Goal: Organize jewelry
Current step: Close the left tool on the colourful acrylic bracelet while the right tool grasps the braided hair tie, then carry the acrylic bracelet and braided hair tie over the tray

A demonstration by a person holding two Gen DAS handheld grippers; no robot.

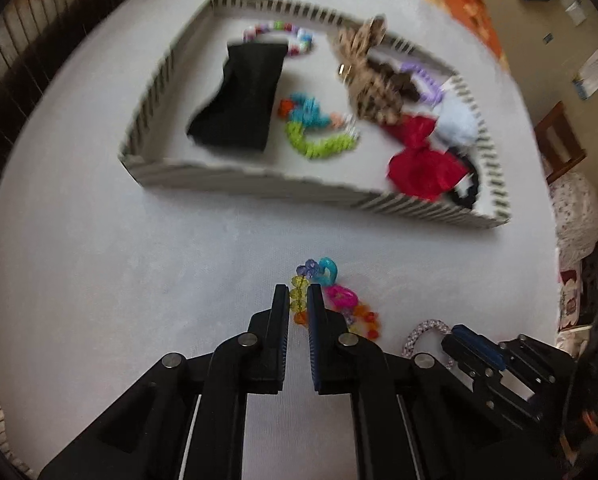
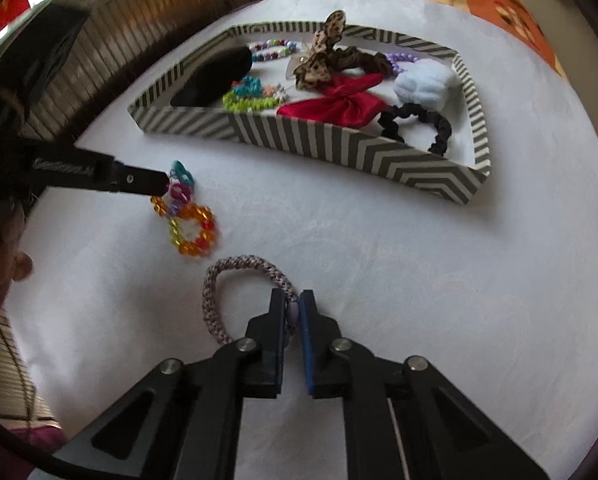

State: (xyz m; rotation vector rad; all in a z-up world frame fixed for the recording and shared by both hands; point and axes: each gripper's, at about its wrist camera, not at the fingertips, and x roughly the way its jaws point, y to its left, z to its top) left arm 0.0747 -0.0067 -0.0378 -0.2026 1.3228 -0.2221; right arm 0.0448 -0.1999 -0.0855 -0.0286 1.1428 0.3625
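While both tools are clamped, the left tool pinches the bead bracelet and the right tool the braided hair tie, both on the white surface near the striped box. Beads are light, hard, probably slippery; grip across the strand. The tie is soft.

A round table with a white, faintly textured top fills most of both views. Directly on it, in the upper half of the frame, stands a shallow striped tray with grey-and-white walls. Lower left of centre lies a cluster of coloured bead bracelets, and just below it, apart, a braided grey-lilac hair tie.
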